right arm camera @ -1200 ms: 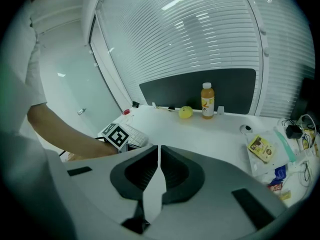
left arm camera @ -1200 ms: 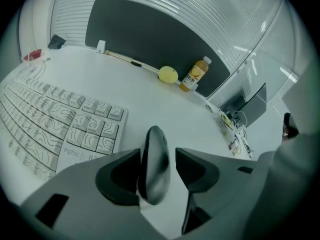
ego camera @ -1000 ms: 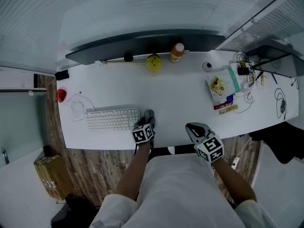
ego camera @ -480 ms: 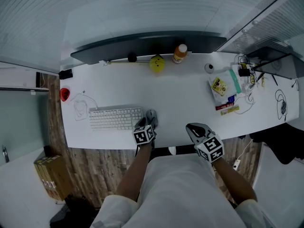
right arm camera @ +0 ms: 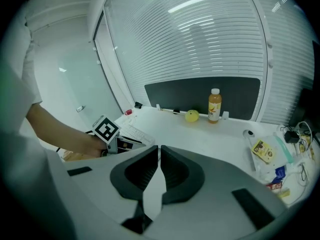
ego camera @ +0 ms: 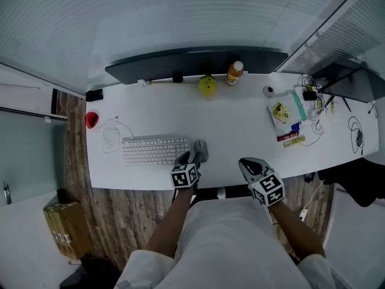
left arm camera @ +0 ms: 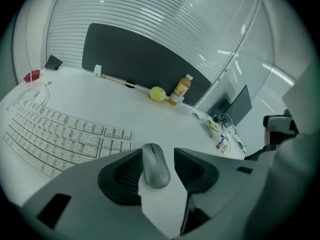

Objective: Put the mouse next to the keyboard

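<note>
A grey mouse (ego camera: 200, 150) lies flat on the white desk (ego camera: 240, 125), just right of the white keyboard (ego camera: 155, 151). My left gripper (ego camera: 187, 159) hovers at the mouse's near side, open. Its jaws have just been closing a little. In the left gripper view the mouse (left arm camera: 155, 165) shows in the gap of the left gripper (left arm camera: 157, 156), with no pad pressing on it, and the keyboard (left arm camera: 60, 134) lies to its left. My right gripper (ego camera: 251, 166) is over the desk's front edge, shut and empty, as the right gripper view also shows for the right gripper (right arm camera: 159, 149).
At the back stand a dark panel (ego camera: 198, 59), a yellow round fruit (ego camera: 208, 85) and an orange drink bottle (ego camera: 235, 72). A red object (ego camera: 91, 120) and a white cable (ego camera: 111, 134) lie left of the keyboard. Packets and cables (ego camera: 289, 116) crowd the right end.
My left gripper has drawn back and up from the mouse, which stays beside the keyboard. The right gripper has shifted only slightly.
</note>
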